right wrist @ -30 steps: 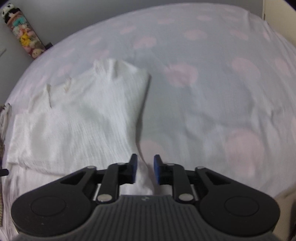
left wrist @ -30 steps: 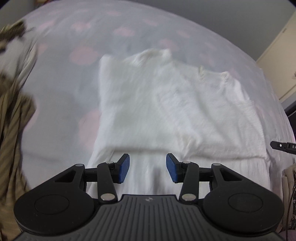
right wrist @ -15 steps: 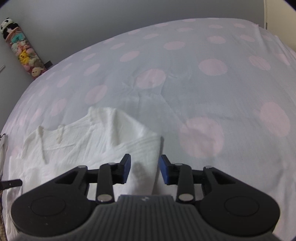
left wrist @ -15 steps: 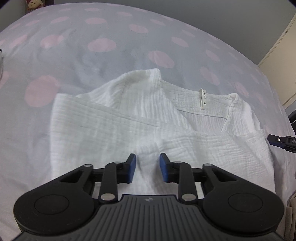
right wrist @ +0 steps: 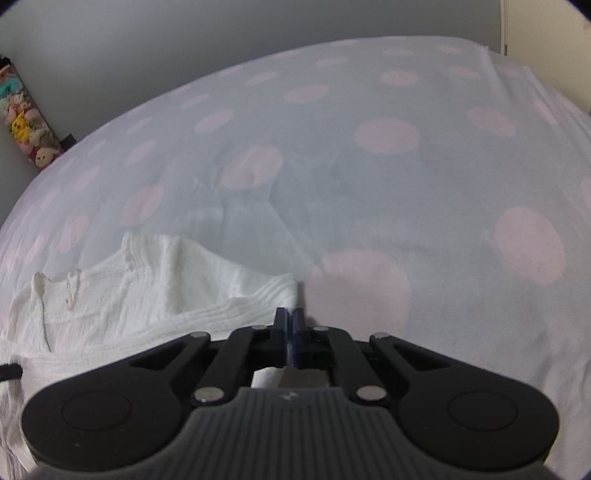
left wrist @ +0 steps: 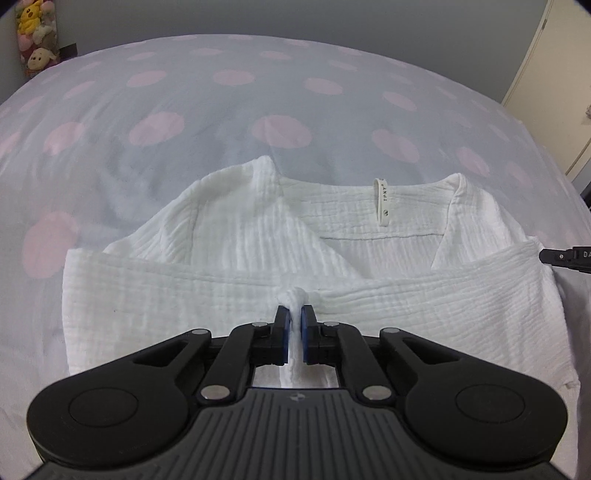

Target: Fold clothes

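A white crinkle-cotton blouse [left wrist: 229, 236] lies on a bed covered by a pale sheet with pink dots [left wrist: 280, 131]. In the left wrist view it fills the middle and lower half of the frame, its neckline toward the top, with a small cream neck label [left wrist: 382, 202] right of centre. A folded band of the blouse runs across the frame just above the tool.

The left gripper [left wrist: 294, 318] sits at lower centre. Its blue-padded fingers [left wrist: 282, 325] are closing on a small bunched ridge of the blouse's fabric, which stands up between them and bulges just above the tips. At the right edge of this view the dark tip of the other tool [left wrist: 565, 254] shows beside the blouse's right-hand corner.

In the right wrist view the blouse occupies the lower left, and its near corner reaches the lower centre. The right gripper [right wrist: 290, 319] has its fingers [right wrist: 279, 325] pressed together right at that corner edge; whether cloth is caught between them I cannot tell.

A column of plush toys [left wrist: 35, 37] stands at the upper left against a grey wall [left wrist: 295, 16], and a cream door [left wrist: 554, 74] is at the upper right.
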`<state>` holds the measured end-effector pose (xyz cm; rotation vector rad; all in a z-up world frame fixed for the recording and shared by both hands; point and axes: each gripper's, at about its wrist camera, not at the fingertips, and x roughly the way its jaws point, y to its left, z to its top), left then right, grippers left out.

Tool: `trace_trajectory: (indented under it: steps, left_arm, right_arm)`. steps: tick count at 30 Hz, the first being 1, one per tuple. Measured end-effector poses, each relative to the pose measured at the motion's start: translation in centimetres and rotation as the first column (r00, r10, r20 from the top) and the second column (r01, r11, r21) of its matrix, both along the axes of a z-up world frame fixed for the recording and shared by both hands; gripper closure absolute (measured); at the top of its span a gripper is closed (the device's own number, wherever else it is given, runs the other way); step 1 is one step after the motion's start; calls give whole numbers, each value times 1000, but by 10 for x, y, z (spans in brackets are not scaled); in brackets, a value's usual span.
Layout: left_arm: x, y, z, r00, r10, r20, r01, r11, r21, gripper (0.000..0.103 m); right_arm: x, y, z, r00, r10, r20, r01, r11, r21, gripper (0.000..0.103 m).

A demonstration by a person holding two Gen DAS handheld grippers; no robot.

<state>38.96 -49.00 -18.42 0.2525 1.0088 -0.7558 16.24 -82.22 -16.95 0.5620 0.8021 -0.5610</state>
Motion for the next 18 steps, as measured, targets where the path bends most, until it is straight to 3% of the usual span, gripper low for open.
trace_trajectory:
  steps: [5,10,14,16,18]
  left_arm:
    - [-9,20,15,1000,-14,20,15,1000,-24,88]
    - [-25,41,26,1000,3,26,-3,1000,-16,87]
    - [-40,63,32,1000,25,-3,-25,999,-24,87]
    - [-48,75,35,999,35,-10,-35,999,-32,87]
    - [-55,88,38,999,49,-14,-50,998,-31,87]
  right_arm:
    - [-24,10,10,999,12,46,-13,999,30,77]
    - [-54,44,15,994,82,68,-86,995,56,73]
    - [-60,58,-4,996,70,48,-75,991,109,71]
    - [-64,57,-13,997,36,73,-48,984,169,73]
    - [-67,59,-12,997,23,69,-33,988,150,100]
